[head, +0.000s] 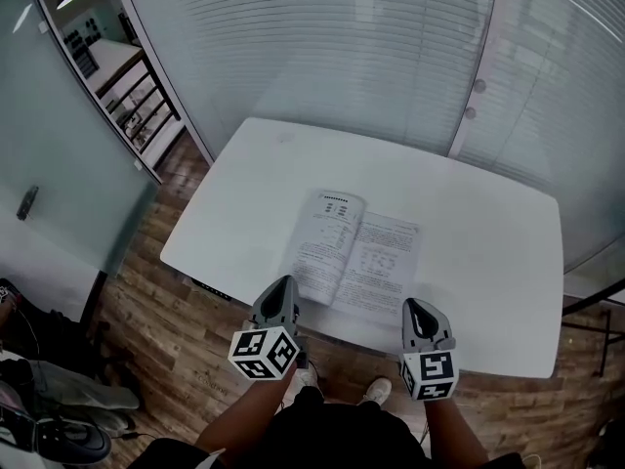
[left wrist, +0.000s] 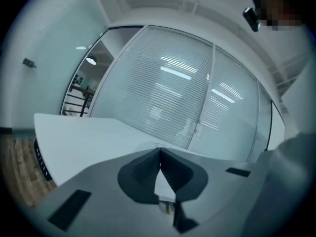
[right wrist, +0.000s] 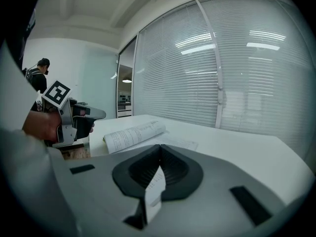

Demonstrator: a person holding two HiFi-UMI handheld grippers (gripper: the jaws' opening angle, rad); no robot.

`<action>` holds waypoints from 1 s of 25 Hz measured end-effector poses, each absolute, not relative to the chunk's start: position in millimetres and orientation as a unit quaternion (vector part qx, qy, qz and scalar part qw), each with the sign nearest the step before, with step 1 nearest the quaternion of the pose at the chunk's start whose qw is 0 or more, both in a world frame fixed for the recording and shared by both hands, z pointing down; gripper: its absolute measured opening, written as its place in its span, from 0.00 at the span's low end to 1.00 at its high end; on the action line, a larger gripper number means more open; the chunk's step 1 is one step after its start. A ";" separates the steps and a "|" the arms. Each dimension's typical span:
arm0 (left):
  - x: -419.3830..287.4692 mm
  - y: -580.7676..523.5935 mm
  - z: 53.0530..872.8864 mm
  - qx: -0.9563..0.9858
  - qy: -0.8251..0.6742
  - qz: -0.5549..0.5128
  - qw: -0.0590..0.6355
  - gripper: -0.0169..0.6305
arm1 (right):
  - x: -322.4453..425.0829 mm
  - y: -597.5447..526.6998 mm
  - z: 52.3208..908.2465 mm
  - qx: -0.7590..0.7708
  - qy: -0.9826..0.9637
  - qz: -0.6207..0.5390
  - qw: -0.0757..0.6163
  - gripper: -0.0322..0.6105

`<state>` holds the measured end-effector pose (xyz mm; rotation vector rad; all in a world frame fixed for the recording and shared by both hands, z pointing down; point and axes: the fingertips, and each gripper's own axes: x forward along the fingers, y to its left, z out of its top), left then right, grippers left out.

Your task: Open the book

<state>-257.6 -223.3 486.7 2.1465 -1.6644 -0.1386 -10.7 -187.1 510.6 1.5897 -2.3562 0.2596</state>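
I've got both grippers out in front of me, side by side and well apart. The left gripper (head: 283, 283) has its jaws pressed together at the tips, empty, and it's rolled slightly inward. The right gripper (head: 415, 304) is also closed and empty, pointing ahead and a little downward. My left forearm (head: 244, 413) and right forearm (head: 456, 436) are low and tucked in.

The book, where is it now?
Head view: the book lies open on the white table, by its near edge, just beyond the left gripper and right gripper.
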 end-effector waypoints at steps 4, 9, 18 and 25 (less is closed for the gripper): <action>-232.3 -223.5 477.5 0.806 -0.574 -0.002 0.140 0.05 | -8.5 -187.3 503.2 0.556 -0.816 0.083 0.134 0.06; -201.0 -220.0 476.5 0.841 -0.532 0.047 0.090 0.05 | -7.3 -188.0 496.7 0.558 -0.816 0.075 0.128 0.06; -174.9 -216.2 488.3 0.869 -0.481 0.094 0.058 0.05 | -7.5 -188.1 481.1 0.560 -0.818 0.055 0.117 0.06; -162.8 -210.3 495.5 0.880 -0.459 0.111 0.057 0.05 | -4.4 -189.2 476.6 0.568 -0.813 0.043 0.121 0.06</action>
